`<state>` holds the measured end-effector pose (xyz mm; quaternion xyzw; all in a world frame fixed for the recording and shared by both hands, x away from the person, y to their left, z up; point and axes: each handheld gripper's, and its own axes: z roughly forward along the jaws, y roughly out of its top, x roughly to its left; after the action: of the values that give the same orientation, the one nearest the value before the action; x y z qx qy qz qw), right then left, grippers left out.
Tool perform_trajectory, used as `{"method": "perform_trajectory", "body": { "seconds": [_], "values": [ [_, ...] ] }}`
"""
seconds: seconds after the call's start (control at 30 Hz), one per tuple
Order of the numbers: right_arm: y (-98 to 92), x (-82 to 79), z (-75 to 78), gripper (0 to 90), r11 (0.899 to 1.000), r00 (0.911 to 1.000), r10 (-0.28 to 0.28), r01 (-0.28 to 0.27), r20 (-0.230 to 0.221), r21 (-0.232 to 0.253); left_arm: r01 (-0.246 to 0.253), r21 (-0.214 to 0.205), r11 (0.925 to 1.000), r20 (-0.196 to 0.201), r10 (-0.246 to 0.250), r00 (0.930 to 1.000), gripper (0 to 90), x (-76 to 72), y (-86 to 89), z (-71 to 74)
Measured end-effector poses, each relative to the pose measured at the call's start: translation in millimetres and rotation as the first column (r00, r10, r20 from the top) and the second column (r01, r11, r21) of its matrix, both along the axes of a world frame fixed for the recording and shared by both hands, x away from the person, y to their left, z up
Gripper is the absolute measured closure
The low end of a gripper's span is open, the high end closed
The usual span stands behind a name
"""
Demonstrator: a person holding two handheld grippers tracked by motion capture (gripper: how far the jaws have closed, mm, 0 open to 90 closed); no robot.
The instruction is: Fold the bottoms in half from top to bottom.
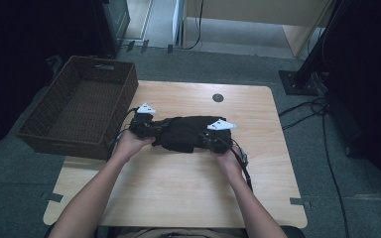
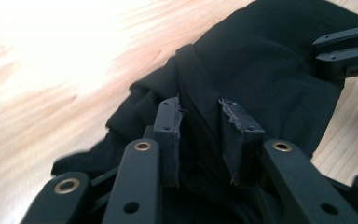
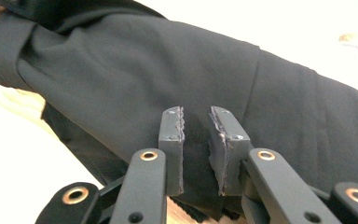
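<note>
A folded black cloth (image 1: 183,131) lies across the middle of the wooden table (image 1: 178,193). My left gripper (image 1: 151,130) is at the cloth's left end and my right gripper (image 1: 207,139) at its right end, each held in a hand. In the left gripper view the left gripper (image 2: 200,112) stands open, with a raised fold of the cloth (image 2: 261,60) running through the gap. The right gripper (image 2: 319,51) reaches in at the far edge there. In the right gripper view the right gripper (image 3: 196,116) has a narrow gap between its pads, over the cloth (image 3: 121,65).
A dark wicker basket (image 1: 59,141) stands off the table's left edge, partly over its corner. A round cable hole (image 1: 218,97) sits near the table's far edge. Cables (image 1: 322,119) and a stand base (image 1: 297,82) lie on the floor to the right.
</note>
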<state>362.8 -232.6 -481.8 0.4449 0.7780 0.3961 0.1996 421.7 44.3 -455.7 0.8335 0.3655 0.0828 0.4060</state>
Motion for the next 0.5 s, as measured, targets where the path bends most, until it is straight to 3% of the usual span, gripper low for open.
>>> {"method": "perform_trajectory", "body": {
  "seconds": [0.27, 0.5],
  "values": [
    [4.2, 6.4, 9.1, 70.6, 0.999, 0.9990, 0.035, -0.035, 0.028, 0.020, 0.026, 0.044, 0.9987, 0.008, -0.026, 0.9996, 61.7, 20.6, -20.8, 11.0],
    [-16.7, 12.4, 14.2, 67.1, 0.999, 0.9991, 0.003, -0.005, 0.042, 0.047, 0.037, 0.068, 0.9970, 0.016, -0.039, 0.9991, 60.3, 38.4, -32.9, 17.3]
  ]
}}
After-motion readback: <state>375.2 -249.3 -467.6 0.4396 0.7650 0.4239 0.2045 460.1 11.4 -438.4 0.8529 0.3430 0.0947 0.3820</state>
